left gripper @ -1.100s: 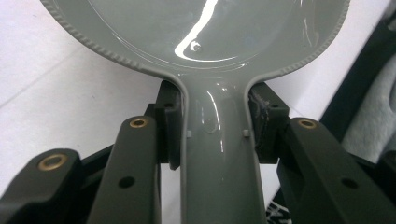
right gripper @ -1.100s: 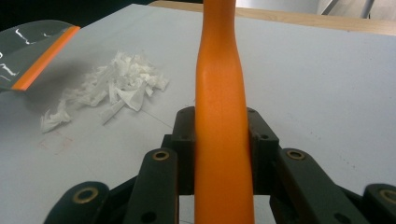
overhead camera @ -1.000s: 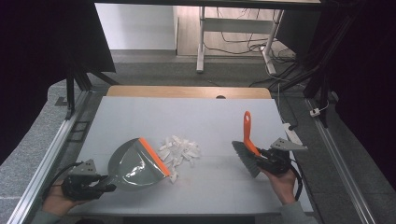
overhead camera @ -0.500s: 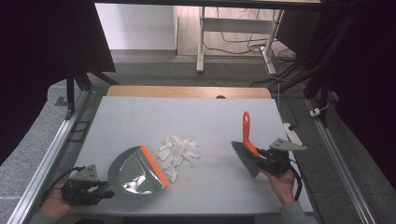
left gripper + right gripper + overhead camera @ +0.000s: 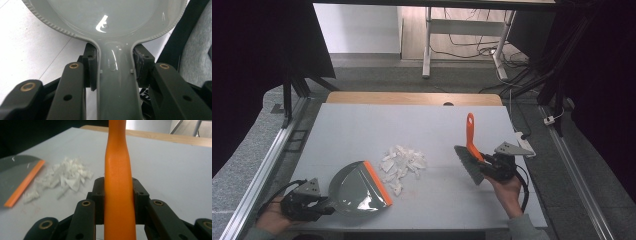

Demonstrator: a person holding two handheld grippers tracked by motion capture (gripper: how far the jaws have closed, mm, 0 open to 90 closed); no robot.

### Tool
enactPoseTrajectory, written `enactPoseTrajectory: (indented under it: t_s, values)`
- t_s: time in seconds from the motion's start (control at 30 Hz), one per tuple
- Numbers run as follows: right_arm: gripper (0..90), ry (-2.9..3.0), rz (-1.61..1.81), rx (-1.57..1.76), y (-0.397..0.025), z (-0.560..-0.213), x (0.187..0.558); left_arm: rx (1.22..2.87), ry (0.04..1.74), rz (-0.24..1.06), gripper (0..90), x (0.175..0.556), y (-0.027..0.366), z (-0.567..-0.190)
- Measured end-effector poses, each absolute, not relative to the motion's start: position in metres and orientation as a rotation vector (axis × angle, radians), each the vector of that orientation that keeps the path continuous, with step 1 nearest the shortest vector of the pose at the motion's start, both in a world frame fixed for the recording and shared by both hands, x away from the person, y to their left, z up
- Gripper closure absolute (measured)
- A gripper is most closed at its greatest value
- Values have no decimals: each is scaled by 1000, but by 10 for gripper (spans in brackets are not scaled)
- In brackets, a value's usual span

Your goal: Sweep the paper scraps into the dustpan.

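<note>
Left fingers [image 5: 91, 67] close from both sides on the grey dustpan [image 5: 357, 187] handle, gripping its narrow neck just behind the bowl; the left gripper [image 5: 304, 205] sits at the near left edge of the worktop [image 5: 362, 125]. Held this way, the pan lies low and nearly flat, its orange lip [image 5: 378, 182] turned toward the scraps [image 5: 402, 165] and just beside the pile's near edge, a placement that probably lets debris slide in without a step to climb.

Right fingers [image 5: 100, 195] clamp the orange brush [image 5: 470, 147] handle on either side, low on its shaft. The right gripper [image 5: 497, 167] rests right of centre, so the handle points away from the person and the dark bristles [image 5: 468, 165] face left toward the pile, well apart from it.

The white scraps lie between the two tools, heaped near the middle of the worktop. The arrangement suggests a sweep from right to left: brush on one flank, pan as a stop on the other. No scraps are visible in the pan.
</note>
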State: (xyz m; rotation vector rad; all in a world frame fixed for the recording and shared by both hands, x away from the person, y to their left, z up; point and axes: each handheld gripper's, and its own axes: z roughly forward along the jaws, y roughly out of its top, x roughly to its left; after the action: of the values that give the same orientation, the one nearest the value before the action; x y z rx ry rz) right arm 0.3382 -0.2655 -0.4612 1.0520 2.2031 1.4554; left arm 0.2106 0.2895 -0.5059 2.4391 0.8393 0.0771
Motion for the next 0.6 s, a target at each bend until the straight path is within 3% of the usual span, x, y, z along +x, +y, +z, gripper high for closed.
enactPoseTrajectory:
  t_s: [0.6]
  values:
    - [697,2271,1337,1114,-172,-465,393,2448,842,43,614,212,287,-511]
